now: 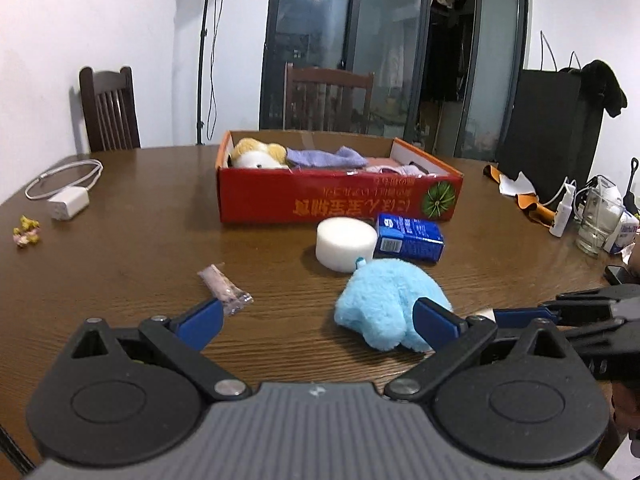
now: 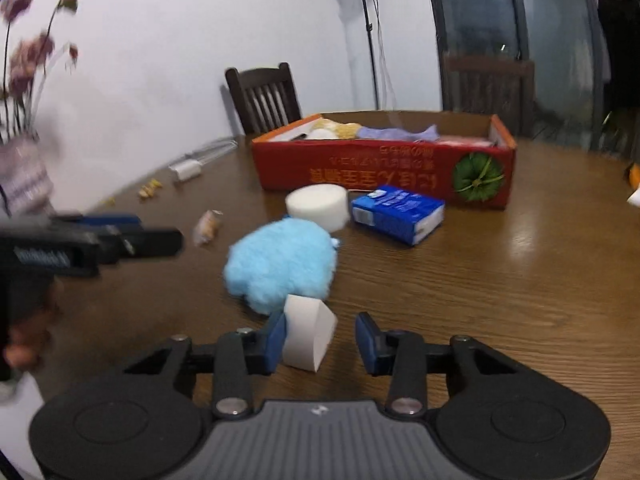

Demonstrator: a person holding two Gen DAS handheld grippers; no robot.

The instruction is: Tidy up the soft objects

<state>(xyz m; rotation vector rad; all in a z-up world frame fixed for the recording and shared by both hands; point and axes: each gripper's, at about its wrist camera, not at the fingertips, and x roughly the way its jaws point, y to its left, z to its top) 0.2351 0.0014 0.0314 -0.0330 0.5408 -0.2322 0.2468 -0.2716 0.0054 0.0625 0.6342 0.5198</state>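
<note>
Stock of soft goods, partly sorted.

Stowed: red cardboard box (image 1: 340, 200) at 12 o'clock on the bench (image 1: 120, 264), holding a tan plush toy (image 1: 258, 154), a lilac cloth (image 1: 324, 157) and a pinkish cloth (image 1: 384, 166).

Outstanding, loose on the bench in front of the box: round white sponge (image 1: 345, 246); blue tissue pack (image 1: 410, 237) just beside it at 3 o'clock; light-blue plush (image 1: 384, 304) nearer the cameras; white foam wedge (image 2: 308, 334).

Left claw (image 1: 316, 320): spread wide, empty, its right finger against the light-blue plush.

Right claw (image 2: 322, 340): jaws partly apart around the foam wedge; the left pad touches it, the right stands clear, so no pinch yet.

Judgement: roughly half done, with four soft items left to box. A small wrapped packet (image 1: 226, 288) lies at 10 o'clock, seemingly not stock.
</note>
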